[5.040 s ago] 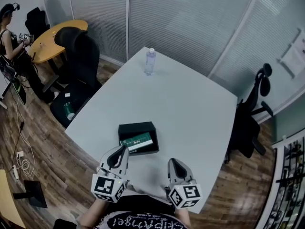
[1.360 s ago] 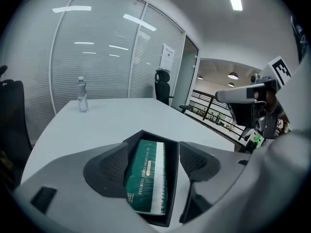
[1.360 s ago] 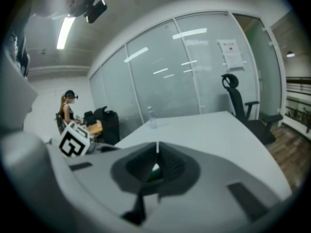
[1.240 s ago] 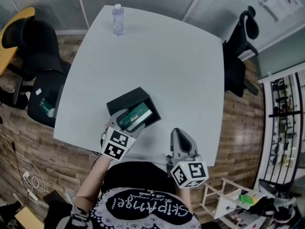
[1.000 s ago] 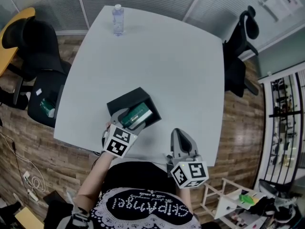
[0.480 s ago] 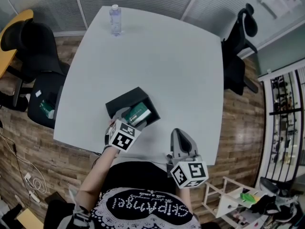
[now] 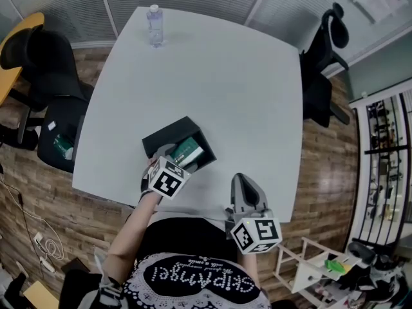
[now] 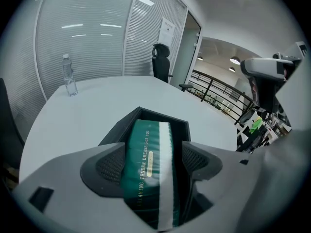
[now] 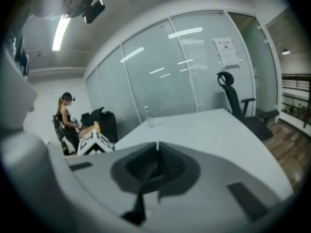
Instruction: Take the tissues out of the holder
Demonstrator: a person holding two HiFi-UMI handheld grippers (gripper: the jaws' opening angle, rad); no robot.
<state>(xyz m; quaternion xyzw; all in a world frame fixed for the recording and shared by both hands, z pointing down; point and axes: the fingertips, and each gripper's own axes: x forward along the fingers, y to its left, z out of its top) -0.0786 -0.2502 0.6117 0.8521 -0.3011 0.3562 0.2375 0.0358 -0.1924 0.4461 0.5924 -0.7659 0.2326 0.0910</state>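
The step in hand seems to be the approach for the grasp: nothing is gripped yet. On the left, the left tool (image 8: 151, 161) points steeply down into the black holder (image 7: 166, 136), which stands near the front edge of the white surface (image 7: 212, 76). Its jaws have just been opening and now stand wide apart. The green tissue pack (image 7: 187, 152) lies between them, inside the holder, slightly slanted. The left pad appears to be at the pack's side, while on the right a dark gap shows, so the pads do not press on it. The person's left forearm reaches up from the lower edge of the head view.

The next move, I think, calls for closing the jaws on the two long sides of the pack and then lifting it straight up, so that the holder does not come with it.

To the right, the right tool (image 7: 243, 184) rests over the near edge of the surface, well apart from the holder. It points forward, only a little downward; its jaws are together and carry nothing.
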